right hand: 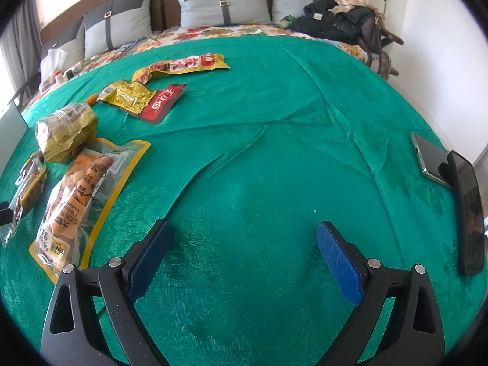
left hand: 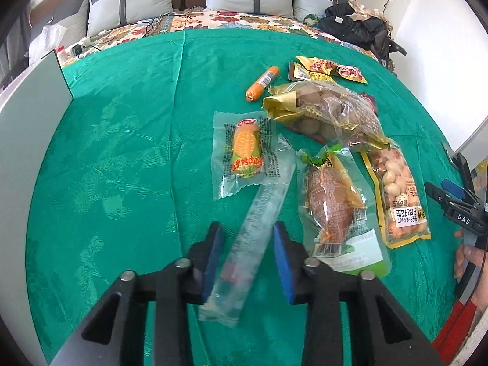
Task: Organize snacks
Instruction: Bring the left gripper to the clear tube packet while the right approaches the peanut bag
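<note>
- left wrist view: nearest the lens, my left claw has its blue pads drawn in narrow around a long clear packet; the packet looks blurred and the left pad shows a sliver of gap, so i judge it gripped or very nearly so
- the packet's far end lies over the corn snack, with the brown pouch, the peanut bag and the orange sausage close by on the green cloth
- step in hand, as i read it: picking one snack out of the heap; next i must lift it clear without dragging the corn snack
- right wrist view: nearest the lens, my right claw stands wide and empty over bare green cloth, touching nothing
- the snack pile lies off to its left, two phones to its right
</note>
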`<state>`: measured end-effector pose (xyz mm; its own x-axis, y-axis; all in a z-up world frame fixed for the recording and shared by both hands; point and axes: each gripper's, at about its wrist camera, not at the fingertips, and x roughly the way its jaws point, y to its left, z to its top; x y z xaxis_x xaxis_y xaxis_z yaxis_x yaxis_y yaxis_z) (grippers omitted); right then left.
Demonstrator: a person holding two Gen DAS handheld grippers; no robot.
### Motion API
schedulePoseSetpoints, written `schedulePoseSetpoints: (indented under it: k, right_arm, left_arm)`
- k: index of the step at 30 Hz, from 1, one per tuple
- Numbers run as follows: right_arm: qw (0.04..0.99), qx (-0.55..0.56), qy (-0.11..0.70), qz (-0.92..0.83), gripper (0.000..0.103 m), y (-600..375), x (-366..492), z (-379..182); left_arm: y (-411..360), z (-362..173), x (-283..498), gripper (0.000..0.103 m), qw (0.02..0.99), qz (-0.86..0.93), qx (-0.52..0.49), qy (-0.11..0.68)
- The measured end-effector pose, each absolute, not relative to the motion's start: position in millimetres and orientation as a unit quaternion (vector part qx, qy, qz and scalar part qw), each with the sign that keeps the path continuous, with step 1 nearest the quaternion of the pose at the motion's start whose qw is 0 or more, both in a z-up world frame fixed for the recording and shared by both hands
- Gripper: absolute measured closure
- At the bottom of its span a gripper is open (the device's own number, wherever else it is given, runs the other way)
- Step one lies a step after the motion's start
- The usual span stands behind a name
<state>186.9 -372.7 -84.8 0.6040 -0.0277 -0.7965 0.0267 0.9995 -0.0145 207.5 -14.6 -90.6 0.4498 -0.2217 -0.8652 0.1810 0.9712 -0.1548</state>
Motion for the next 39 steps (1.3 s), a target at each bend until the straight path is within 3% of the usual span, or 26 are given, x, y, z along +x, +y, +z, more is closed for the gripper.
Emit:
schedulePoseSetpoints:
  k: [2, 11, 12, 14, 15, 16, 17, 19, 26, 39]
  right_arm:
    - [0.895, -0.001, 0.445, -0.015, 0.005, -372.6, 187.0, -84.5]
    - [0.895, 0.0, 0.445, -0.015, 0.005, -372.5, 187.1, -84.1]
    - [0.895, 0.0, 0.445, -0.015, 0.005, -372.6, 187.0, -84.2]
    - [0.895, 0.0, 0.445, -0.015, 0.005, -372.4, 187.1, -83.9]
    - [0.895, 0.0, 0.445, -0.015, 0.005, -372.2, 187.2, -83.6]
    - [0.895, 0.0, 0.445, -0.015, 0.005, -372.2, 187.2, -83.6]
    - [0.895, 0.0, 0.445, -0.015, 0.005, -372.3, 187.2, -83.8]
    - [0.895, 0.0, 0.445, -0.015, 0.005, -372.2, 187.2, -83.3]
    - [0.895, 0.001, 0.445, -0.014, 0.005, -372.6, 187.4, -84.0]
    - [0.895, 0.002, 0.445, -0.014, 0.005, -372.8, 187.5, -83.8]
  left_arm:
    - [-16.8, -90.7, 200.8, 0.084, 0.851, -0.113, -0.016, 0.513]
    - [40.8, -89.9, 120.2, 0.084, 0.859, -0.031, -0.006, 0.51]
    - [49.2, -91.6, 119.0, 0.08, 0.86, -0.029, -0.016, 0.509]
    - [57.7, -93.6, 122.1, 0.057, 0.859, -0.044, -0.039, 0.508]
    - [57.8, -96.3, 126.8, 0.024, 0.854, -0.044, -0.037, 0.517]
    - [56.0, -99.7, 132.1, 0.009, 0.851, -0.039, -0.026, 0.523]
    - [54.8, -103.5, 135.8, 0.009, 0.853, -0.033, -0.012, 0.521]
    - [56.2, -107.7, 140.0, 0.0, 0.862, -0.017, 0.012, 0.507]
    - [87.3, -111.9, 141.4, 0.0, 0.886, 0.029, -0.022, 0.462]
    - [87.5, -111.2, 145.9, 0.0, 0.887, 0.032, -0.021, 0.461]
